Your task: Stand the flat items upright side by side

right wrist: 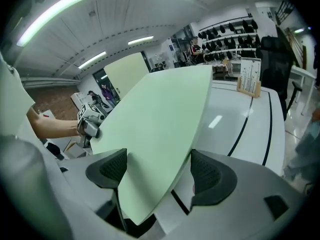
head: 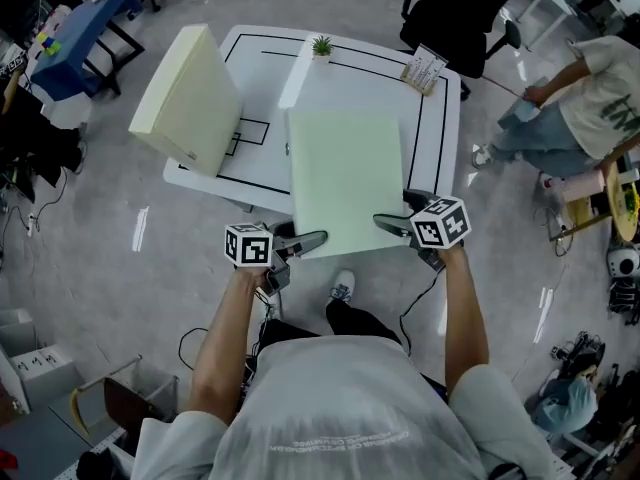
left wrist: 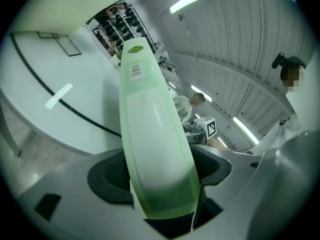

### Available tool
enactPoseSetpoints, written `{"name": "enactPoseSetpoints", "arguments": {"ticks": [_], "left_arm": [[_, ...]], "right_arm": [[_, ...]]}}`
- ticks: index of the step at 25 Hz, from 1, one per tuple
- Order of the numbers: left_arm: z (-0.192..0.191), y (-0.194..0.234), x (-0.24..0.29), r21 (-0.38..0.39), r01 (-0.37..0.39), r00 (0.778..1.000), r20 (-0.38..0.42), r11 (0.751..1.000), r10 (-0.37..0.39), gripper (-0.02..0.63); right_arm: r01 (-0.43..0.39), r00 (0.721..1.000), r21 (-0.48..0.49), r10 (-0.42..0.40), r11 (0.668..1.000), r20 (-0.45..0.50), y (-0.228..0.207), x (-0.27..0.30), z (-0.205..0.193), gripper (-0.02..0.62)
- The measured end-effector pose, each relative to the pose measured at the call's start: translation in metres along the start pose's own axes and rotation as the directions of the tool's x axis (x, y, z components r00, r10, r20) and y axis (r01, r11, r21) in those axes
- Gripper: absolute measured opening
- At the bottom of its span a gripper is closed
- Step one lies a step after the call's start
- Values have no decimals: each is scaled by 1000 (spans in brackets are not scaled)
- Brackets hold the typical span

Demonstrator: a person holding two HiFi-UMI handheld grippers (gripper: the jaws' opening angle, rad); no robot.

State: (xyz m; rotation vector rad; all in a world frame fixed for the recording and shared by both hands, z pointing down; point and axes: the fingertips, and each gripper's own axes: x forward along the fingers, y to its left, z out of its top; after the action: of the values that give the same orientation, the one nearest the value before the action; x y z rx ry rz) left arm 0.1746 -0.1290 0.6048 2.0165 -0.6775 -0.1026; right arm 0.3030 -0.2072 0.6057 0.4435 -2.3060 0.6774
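A pale green flat box (head: pixel 345 178) hangs tilted over the near edge of the white table (head: pixel 430 128), held by its two near corners. My left gripper (head: pixel 300 243) is shut on its near left corner, and the box's narrow edge (left wrist: pixel 150 134) runs away between the jaws. At the near right corner my right gripper (head: pixel 392 224) is shut on it, with the broad face (right wrist: pixel 155 119) filling the gap between the pads. A cream flat box (head: pixel 190 98) stands on edge, leaning, at the table's left side, and it also shows behind the green one (right wrist: pixel 127 71).
A small potted plant (head: pixel 322 46) and a card stand (head: pixel 424 68) sit at the table's far edge. A black office chair (head: pixel 460 8) stands behind the table. A person (head: pixel 590 98) is at the right. A blue table (head: pixel 80 28) is far left.
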Motion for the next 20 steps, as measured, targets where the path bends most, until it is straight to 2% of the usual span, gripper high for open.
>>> {"name": "enactPoseSetpoints", "arguments": {"ticks": [3,7,11,13,15,17,20], "left_arm": [[9,0,-2,79,-22,999,-22,997,24,360],[31,2,-8,161,-68,998,3,985,68,360],[52,3,-15,287,-147,989,37,947,142,360],[64,7,-19,358,-200,980,80,912,183,360],[75,11,-22,430,-257,966,131,865,222,360],[83,12,-22,509,-303,953,178,805,246,360],[91,15,-21,616,-366,930,229,697,286,360]], "right_arm": [[12,1000,-71,-11,997,12,-2,3,16,393],[-9,1000,-129,11,992,18,-8,12,39,393],[-2,999,-209,13,978,49,-11,20,65,393],[11,997,-250,9,968,80,-15,26,81,393],[21,994,-292,12,956,108,-18,33,96,393],[34,993,-334,7,942,122,-23,36,107,393],[61,994,-396,-18,916,112,-30,43,121,393]]}}
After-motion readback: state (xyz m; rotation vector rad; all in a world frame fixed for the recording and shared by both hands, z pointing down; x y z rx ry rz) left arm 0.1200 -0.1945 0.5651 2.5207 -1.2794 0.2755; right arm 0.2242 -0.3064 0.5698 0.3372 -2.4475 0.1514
